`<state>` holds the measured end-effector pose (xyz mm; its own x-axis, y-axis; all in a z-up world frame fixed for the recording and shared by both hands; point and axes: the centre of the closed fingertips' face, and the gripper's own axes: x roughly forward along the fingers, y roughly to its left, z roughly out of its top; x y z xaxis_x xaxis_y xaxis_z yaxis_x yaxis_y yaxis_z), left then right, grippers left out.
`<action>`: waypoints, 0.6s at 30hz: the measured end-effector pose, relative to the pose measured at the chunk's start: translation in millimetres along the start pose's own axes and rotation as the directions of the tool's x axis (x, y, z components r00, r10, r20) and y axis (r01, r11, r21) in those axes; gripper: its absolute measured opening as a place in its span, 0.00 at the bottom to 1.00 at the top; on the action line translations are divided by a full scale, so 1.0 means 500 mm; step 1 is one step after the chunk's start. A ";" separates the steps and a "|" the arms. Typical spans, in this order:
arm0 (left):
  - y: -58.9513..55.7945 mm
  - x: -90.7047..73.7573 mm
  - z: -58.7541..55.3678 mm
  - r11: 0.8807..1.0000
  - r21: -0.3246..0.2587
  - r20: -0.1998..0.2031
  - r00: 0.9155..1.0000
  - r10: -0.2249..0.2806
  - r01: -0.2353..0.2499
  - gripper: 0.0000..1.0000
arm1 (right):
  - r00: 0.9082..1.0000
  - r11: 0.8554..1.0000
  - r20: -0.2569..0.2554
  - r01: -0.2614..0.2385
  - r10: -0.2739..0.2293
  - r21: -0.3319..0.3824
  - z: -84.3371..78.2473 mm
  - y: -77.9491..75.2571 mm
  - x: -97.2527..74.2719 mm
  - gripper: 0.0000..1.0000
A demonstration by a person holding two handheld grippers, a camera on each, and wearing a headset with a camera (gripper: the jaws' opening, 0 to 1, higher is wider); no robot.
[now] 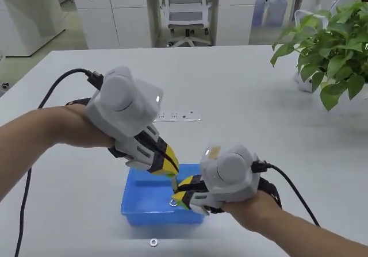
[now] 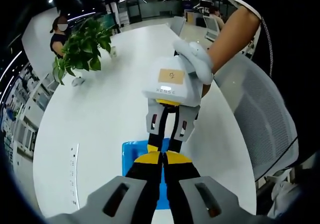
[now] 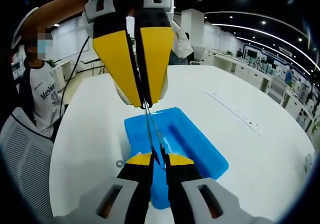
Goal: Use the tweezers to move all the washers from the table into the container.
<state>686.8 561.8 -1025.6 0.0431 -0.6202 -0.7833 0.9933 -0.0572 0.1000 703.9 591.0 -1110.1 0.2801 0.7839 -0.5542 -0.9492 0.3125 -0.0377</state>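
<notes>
- Head view: blue container [image 1: 135,202], rectangular and open-topped, on the white counter [image 1: 241,96] near its front edge.
- Head view: left tongs [image 1: 168,166], yellow-tipped, angled down over the container's far rim. Right tongs [image 1: 183,195] face them over the container's right part, with the two sets of tips close together.
- Head view: washer [image 1: 153,242], one, flat on the counter just outside the container's near wall. Second washer [image 1: 172,202] by the right tongs' tips, within the container's outline; lying or held, cannot tell.
- Head view: power strip [image 1: 178,117] on the counter beyond the container; potted plant [image 1: 330,56] at the far right; office chair [image 1: 187,10] behind the counter.
- Left gripper view: left tongs [image 2: 163,158] pressed nearly together. Right tongs [image 2: 164,141] point back at them, tip to tip, with the container [image 2: 131,156] beneath. Potted plant [image 2: 82,43] and a person [image 2: 59,36] at the counter's far side.
- Right gripper view: tweezers [image 3: 150,129], thin metal, run from the left tongs [image 3: 144,101] at the top to the right tongs [image 3: 159,160] at the bottom. Each pair is clamped on one end of the tweezers.
- Right gripper view: container [image 3: 195,144] under the tweezers; washer [image 3: 120,163] on the counter, just beside the container's wall.
</notes>
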 end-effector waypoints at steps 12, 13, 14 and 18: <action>-0.050 -0.015 -0.016 1.000 -0.011 -0.014 1.000 -0.005 0.005 0.04 | 1.000 0.999 0.009 -0.029 0.029 -0.025 0.010 0.054 0.010 0.11; -0.052 -0.016 -0.017 1.000 -0.012 -0.015 1.000 -0.002 0.002 0.04 | 0.999 0.999 0.009 -0.032 0.032 -0.024 0.010 0.055 0.011 0.11; -0.056 -0.017 -0.019 1.000 -0.013 -0.015 1.000 -0.002 0.002 0.04 | 0.999 0.999 0.009 -0.035 0.036 -0.022 0.010 0.058 0.012 0.11; -0.057 -0.021 -0.021 1.000 -0.016 -0.013 1.000 0.009 -0.009 0.04 | 0.999 0.999 0.010 -0.035 0.035 -0.037 0.016 0.064 0.016 0.11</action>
<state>659.4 578.3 -1026.8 0.0532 -0.6101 -0.7905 0.9945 -0.0395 0.0975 676.9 611.4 -1109.0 0.2482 0.7998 -0.5466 -0.9629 0.2653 -0.0489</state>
